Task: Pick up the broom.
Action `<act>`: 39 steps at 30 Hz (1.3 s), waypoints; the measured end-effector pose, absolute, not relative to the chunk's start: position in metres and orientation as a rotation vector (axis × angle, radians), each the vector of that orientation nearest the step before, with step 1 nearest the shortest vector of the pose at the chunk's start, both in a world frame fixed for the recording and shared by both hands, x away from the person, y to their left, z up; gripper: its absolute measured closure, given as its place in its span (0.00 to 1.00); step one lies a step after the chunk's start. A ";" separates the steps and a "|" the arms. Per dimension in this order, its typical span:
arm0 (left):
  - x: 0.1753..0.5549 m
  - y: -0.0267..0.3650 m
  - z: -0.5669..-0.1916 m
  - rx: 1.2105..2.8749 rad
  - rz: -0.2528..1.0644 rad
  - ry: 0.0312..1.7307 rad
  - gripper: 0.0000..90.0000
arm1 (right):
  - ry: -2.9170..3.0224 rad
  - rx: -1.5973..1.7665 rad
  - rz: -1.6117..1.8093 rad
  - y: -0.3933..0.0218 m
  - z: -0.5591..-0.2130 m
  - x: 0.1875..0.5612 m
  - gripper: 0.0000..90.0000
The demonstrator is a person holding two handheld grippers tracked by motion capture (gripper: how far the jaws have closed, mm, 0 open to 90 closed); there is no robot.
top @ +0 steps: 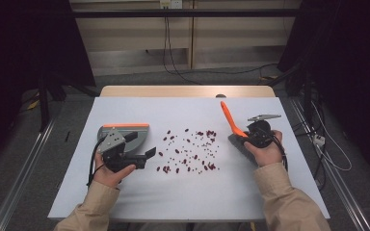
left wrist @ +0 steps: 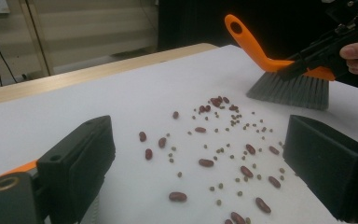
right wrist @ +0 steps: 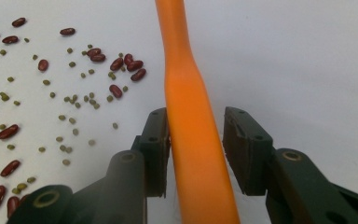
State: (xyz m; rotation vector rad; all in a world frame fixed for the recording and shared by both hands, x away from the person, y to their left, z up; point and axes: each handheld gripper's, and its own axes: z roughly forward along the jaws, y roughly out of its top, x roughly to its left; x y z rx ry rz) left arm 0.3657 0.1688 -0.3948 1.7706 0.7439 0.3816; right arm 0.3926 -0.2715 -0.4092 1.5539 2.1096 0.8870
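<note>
The white rectangular surface [top: 139,192] is ringed by grey floor, bare along its near edge. A grey dustpan with an orange rim [top: 125,132] lies beside the left gripper [top: 147,155], fingers spread and empty. The orange-handled grey-bristled brush [top: 230,119] stands between the right gripper's [right wrist: 196,149] fingers: one touches it, the other is apart. Red and green beans [top: 189,151] are scattered mid-surface.

Tan sleeves [top: 289,202], black grippers, trailing cables

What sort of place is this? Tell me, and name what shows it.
Probably a lab or recording workspace, not a home. A white-topped table stands on a grey floor between black curtains, loose cables run to a wall socket, and metal rails flank it. Scattered beans look staged for sweeping practice.
</note>
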 end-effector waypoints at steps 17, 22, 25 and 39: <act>0.364 0.171 -0.394 1.766 0.390 0.745 0.10 | 2.155 1.481 0.850 -0.277 -0.417 0.383 0.79; 0.365 0.175 -0.394 1.767 0.395 0.749 0.10 | 2.090 1.495 0.922 -0.276 -0.416 0.387 0.79; 0.365 0.175 -0.394 1.762 0.390 0.757 0.10 | 2.055 1.485 0.962 -0.271 -0.412 0.394 0.79; 0.369 0.184 -0.397 1.766 0.371 0.770 0.06 | 2.068 1.388 0.881 -0.242 -0.427 0.444 0.79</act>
